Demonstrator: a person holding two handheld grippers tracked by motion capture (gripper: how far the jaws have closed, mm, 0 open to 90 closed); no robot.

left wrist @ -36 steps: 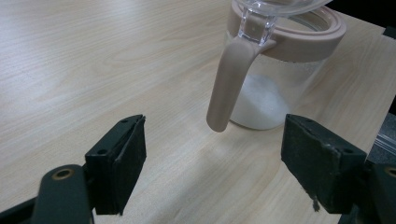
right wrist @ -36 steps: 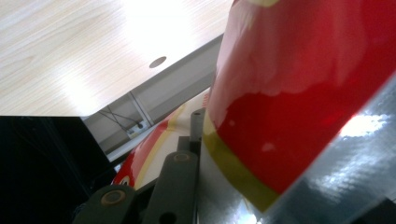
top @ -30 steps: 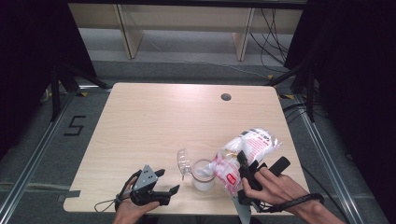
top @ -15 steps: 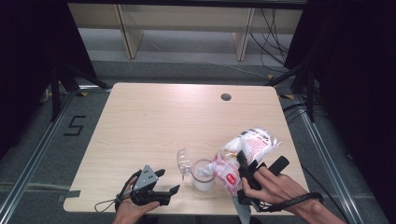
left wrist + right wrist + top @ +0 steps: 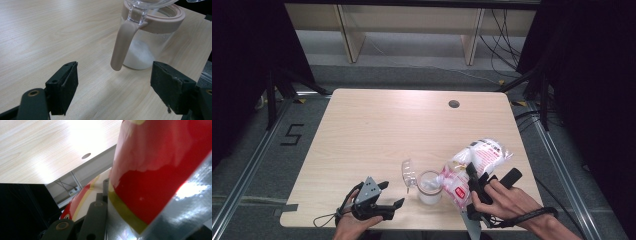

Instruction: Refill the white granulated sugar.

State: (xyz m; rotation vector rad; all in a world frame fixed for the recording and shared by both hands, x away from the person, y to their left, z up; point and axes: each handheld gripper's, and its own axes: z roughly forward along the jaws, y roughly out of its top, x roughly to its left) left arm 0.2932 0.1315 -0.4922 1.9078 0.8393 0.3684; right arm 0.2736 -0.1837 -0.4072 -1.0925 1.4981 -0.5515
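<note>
Right hand-held gripper (image 5: 475, 192) clamping red-labelled bag (image 5: 477, 160), writing unreadable

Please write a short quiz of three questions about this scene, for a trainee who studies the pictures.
1. True or false: the right tool is shut on the bag.
2. What stands between the two hands: A) a jar with white powder, B) a plate, C) a book?
3. How do the jaws of the left tool stand?

Key:
1. True.
2. A.
3. Wide open, nothing between them.
</note>
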